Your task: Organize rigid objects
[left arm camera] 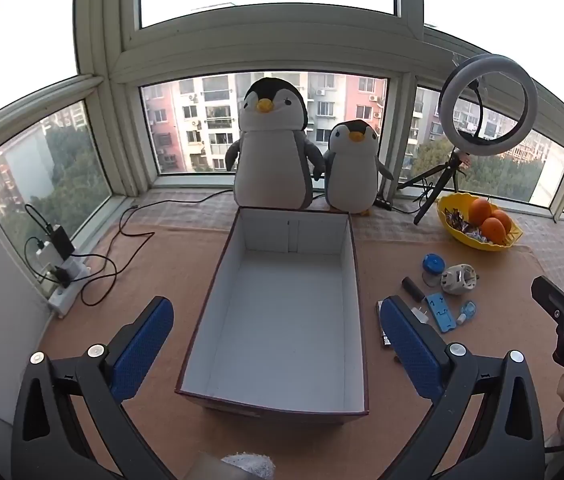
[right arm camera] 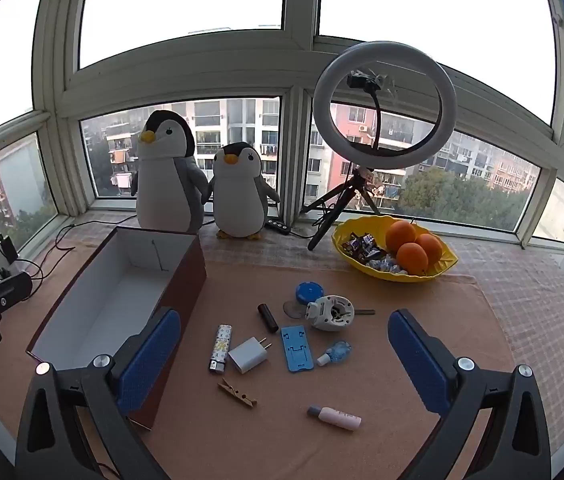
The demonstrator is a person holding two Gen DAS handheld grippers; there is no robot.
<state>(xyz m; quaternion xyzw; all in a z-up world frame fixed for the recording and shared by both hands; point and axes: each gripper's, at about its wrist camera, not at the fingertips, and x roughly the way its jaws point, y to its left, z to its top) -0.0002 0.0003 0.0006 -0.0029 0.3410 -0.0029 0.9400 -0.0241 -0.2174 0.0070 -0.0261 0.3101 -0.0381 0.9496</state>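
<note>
Ahead, small items such as a charger (right arm camera: 247,355) and lighter (right arm camera: 220,348) lie on the desk (right arm camera: 422,360) between the right gripper's (right arm camera: 284,350) released fingers, right of the empty box (right arm camera: 180,276); left gripper (left arm camera: 276,344), also released, hovers over the box.

Blue, dotted-texture pads on black arms are seen on the left gripper (left arm camera: 276,338) and the right gripper (right arm camera: 284,354). Ahead of the left gripper, a box (left arm camera: 352,312) is shown white inside and dark maroon outside. Between the right gripper's fingers, a lighter (right arm camera: 220,347) printed in white, blue and yellow, a white charger plug (right arm camera: 247,354), a light blue phone stand (right arm camera: 296,347), a tan wooden clothespin (right arm camera: 237,393) and a pale pink bottle (right arm camera: 336,417) with a grey cap are laid on a peach-coloured cloth (right arm camera: 422,292). Further ahead, a black cylinder (right arm camera: 268,317) and a yellow bowl (right arm camera: 448,262) with oranges (right arm camera: 412,258) are seen. The penguin plushies (right arm camera: 238,192) are grey, white and black with yellow beaks.
</note>
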